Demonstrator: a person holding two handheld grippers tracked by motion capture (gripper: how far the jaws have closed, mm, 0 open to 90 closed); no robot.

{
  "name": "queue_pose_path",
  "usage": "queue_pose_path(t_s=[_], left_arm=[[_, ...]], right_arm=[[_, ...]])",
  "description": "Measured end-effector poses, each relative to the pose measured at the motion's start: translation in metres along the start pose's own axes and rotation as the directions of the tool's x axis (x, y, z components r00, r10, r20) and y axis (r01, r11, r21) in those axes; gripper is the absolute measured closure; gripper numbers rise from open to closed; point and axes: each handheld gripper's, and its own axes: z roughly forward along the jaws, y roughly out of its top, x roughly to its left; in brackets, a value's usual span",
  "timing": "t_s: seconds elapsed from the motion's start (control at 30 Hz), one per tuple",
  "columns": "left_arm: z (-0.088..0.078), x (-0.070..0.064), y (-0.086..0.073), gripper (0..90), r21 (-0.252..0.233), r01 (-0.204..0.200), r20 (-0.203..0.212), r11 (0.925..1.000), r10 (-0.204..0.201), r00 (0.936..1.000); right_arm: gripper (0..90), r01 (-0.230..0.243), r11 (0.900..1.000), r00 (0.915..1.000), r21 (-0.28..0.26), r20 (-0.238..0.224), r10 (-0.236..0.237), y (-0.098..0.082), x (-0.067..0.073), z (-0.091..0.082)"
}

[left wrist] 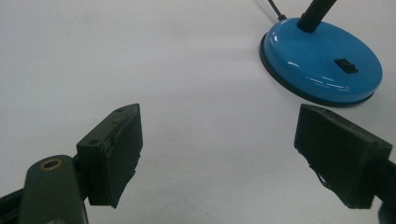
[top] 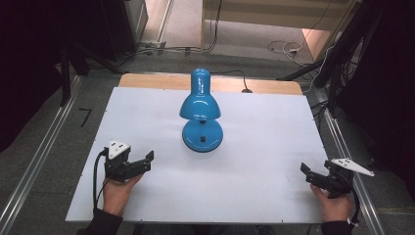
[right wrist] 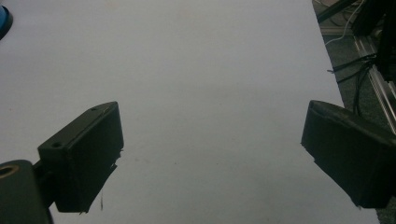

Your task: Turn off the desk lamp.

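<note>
White table (top: 274, 161); blue lamp (top: 200, 105)

The lamp (top: 201, 111) is a glossy bright blue all over, with a black switch (left wrist: 346, 65) on its round base and a black bendy neck (left wrist: 317, 10). The table (top: 254, 161) is plain white, no pattern. Both the left gripper (top: 147, 161) and right gripper (top: 307, 174) are matte black with pale grey plates on top.
</note>
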Motion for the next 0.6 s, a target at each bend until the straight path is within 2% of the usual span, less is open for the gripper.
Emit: queue_pose_path(t_s=[0.3,0.6], left_arm=[[-0.013,0.009,-0.007,16.0,-0.004,0.009,-0.022,0.9999,-0.01,0.9997],[-0.027,0.022,-0.016,14.5,0.003,0.038,-0.044,0.9993,-0.038,0.9983]], right_arm=[[4.2,0.003,1.0,1.0,0.001,-0.001,-0.003,0.0,0.0,0.0],[4.2,0.004,1.0,1.0,0.001,0.004,-0.004,0.0,0.0,0.0]])
